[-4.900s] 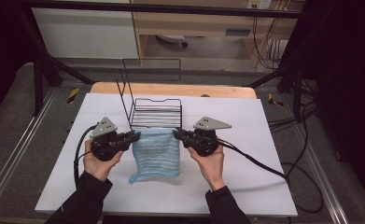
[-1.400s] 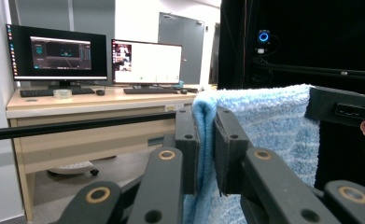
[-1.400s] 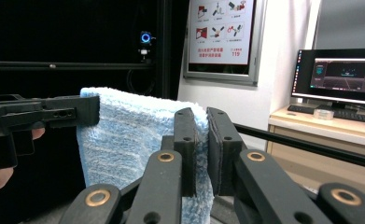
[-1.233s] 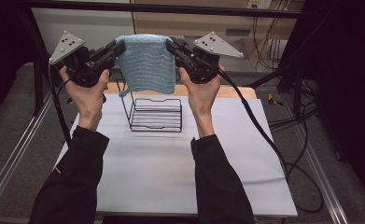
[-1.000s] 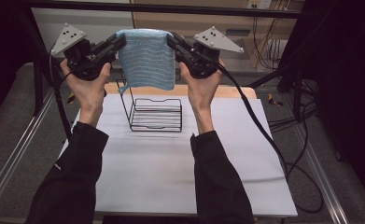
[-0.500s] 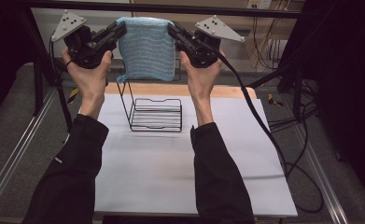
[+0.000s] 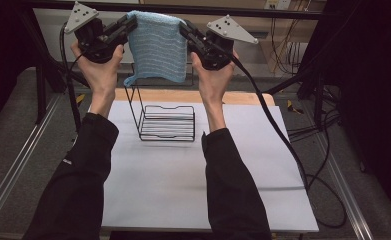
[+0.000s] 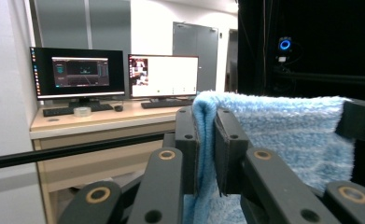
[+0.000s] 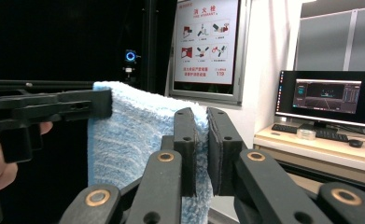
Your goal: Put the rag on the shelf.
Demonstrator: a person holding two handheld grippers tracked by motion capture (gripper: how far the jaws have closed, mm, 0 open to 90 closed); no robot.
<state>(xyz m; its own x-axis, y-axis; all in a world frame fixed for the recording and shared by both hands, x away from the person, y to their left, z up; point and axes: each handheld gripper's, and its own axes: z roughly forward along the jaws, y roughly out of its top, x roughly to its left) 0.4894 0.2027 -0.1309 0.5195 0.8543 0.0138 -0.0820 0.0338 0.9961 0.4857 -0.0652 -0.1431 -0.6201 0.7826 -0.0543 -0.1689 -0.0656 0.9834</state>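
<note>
high up, both hand-held grippers pinch the blue towel [image 7: 155, 46] taut.

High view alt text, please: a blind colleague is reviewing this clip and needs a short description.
Two hand-held grippers, left and right, hold a folded blue towel stretched between them, high above a white table. A black wire rack stands on the table below the towel, and the person's dark-sleeved forearms reach up from the bottom edge.
</note>
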